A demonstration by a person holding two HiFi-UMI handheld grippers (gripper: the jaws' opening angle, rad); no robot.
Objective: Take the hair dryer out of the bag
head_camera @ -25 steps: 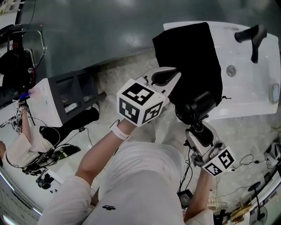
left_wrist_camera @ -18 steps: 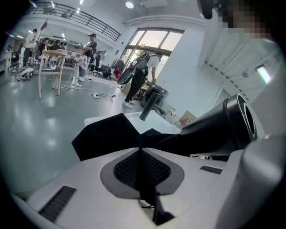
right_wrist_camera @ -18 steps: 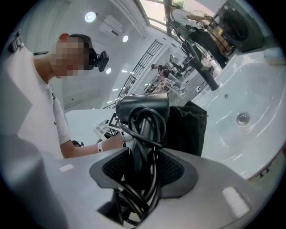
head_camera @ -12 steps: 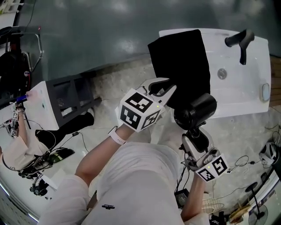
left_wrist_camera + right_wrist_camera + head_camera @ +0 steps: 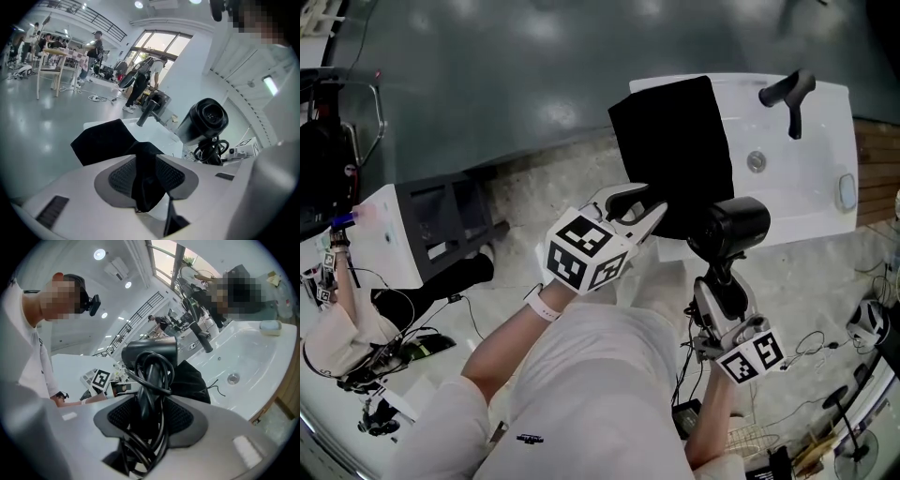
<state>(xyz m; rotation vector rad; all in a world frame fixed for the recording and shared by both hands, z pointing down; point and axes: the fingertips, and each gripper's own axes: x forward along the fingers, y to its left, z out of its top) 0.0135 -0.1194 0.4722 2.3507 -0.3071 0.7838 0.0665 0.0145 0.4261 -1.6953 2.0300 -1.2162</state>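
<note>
A black cloth bag [image 5: 670,141] lies flat over the left end of the white sink [image 5: 811,187]. The black hair dryer [image 5: 733,225] is outside the bag, just off its near right corner. My right gripper [image 5: 722,283] is shut on the dryer's handle, which has the cord wound round it [image 5: 151,380]. My left gripper [image 5: 642,204] sits at the bag's near edge and its jaws are opening. A fold of the bag's fabric [image 5: 147,183] still hangs loose between the pads. In the left gripper view the dryer [image 5: 204,119] stands to the right.
A black faucet [image 5: 787,94] rises from the sink's far side, and a drain [image 5: 757,161] is in the basin. A dark shelf unit [image 5: 441,211] and a white box [image 5: 380,234] stand to the left. Cables and small gear litter the floor at lower left and right.
The left jaws have parted from the bag's edge and the left gripper has drawn back toward me. The right gripper has lifted the hair dryer clear of the bag.
</note>
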